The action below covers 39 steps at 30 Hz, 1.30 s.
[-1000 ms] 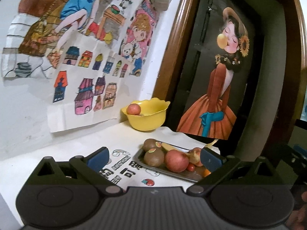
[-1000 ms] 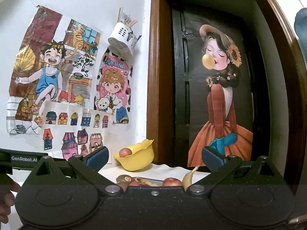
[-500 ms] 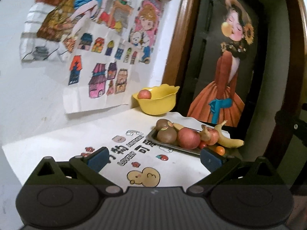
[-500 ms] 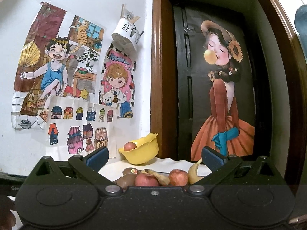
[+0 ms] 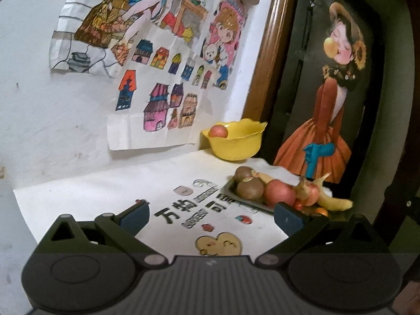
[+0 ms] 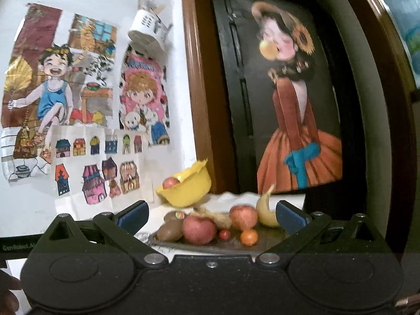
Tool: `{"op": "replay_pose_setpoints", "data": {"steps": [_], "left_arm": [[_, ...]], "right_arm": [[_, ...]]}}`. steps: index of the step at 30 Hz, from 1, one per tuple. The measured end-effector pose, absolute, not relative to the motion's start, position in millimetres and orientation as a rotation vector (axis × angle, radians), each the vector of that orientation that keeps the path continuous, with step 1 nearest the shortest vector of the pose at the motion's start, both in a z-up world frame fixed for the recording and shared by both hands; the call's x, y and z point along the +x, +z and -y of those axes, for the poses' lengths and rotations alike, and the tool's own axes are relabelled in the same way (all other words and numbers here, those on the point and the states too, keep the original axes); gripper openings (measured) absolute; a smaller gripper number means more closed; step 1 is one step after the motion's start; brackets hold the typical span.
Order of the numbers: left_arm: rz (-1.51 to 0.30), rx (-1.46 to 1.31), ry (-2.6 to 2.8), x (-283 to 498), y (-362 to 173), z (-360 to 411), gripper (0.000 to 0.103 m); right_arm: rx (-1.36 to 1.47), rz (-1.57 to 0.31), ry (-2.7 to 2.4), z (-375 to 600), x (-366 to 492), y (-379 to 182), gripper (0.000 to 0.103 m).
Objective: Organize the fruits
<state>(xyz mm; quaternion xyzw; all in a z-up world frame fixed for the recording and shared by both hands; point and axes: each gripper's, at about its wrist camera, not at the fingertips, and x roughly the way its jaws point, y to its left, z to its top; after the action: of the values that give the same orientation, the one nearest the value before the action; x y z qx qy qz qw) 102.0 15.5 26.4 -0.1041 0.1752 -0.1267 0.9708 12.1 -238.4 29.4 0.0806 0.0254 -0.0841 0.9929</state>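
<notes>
1. Progress appears early, as a judgement: one red apple [image 5: 218, 131] lies in the yellow bowl [image 5: 235, 141], which stands at the far edge of the table [image 5: 110, 191] against the wall, beside the door frame.
2. Fruit remaining sits heaped on the grey tray [image 6: 210, 245] near the table's right edge: two brown kiwis [image 5: 249, 189], two more apples [image 6: 198, 229], a banana [image 6: 265, 211], a small orange [image 6: 248, 237] and a small red fruit [image 6: 224, 234], possibly a cherry tomato. A pale elongated piece between the apples cannot be identified.
3. Left gripper [image 5: 211, 216] has its fingers spread wide and holds nothing; it hangs over the printed table cover, short of the tray's near left corner.
4. Right gripper [image 6: 211, 214] likewise has its fingers spread and empty; it faces the tray directly, with the fruit framed between the two pads.
5. Judgement: the next step is a pick from the tray, and the right gripper is the better placed for it.
6. Left wrist view alone shows the table surface, its printed characters and the gap between tray and bowl.
7. Right wrist view alone shows the orange and the small red fruit clearly, plus a white holder [image 6: 148, 30] fixed on the wall.
</notes>
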Motion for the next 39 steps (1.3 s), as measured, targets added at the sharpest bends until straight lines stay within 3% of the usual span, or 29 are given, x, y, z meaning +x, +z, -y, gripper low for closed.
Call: {"op": "replay_pose_setpoints", "data": {"steps": [11,19,39], "left_arm": [[-0.378,-0.159,-0.263,88.0,18.1,-24.5,0.103],[-0.255,-0.099,-0.337,110.9,8.4,-29.3,0.103],[-0.347,-0.187,-0.362,134.1,-12.1,-37.5,0.103]], "right_arm": [[0.175,-0.177,-0.119,213.6,5.7,14.0,0.102],[0.213,-0.198,-0.276,188.5,14.2,-3.5,0.102],[0.291,-0.277,-0.176,191.6,43.0,-18.4,0.102]]}}
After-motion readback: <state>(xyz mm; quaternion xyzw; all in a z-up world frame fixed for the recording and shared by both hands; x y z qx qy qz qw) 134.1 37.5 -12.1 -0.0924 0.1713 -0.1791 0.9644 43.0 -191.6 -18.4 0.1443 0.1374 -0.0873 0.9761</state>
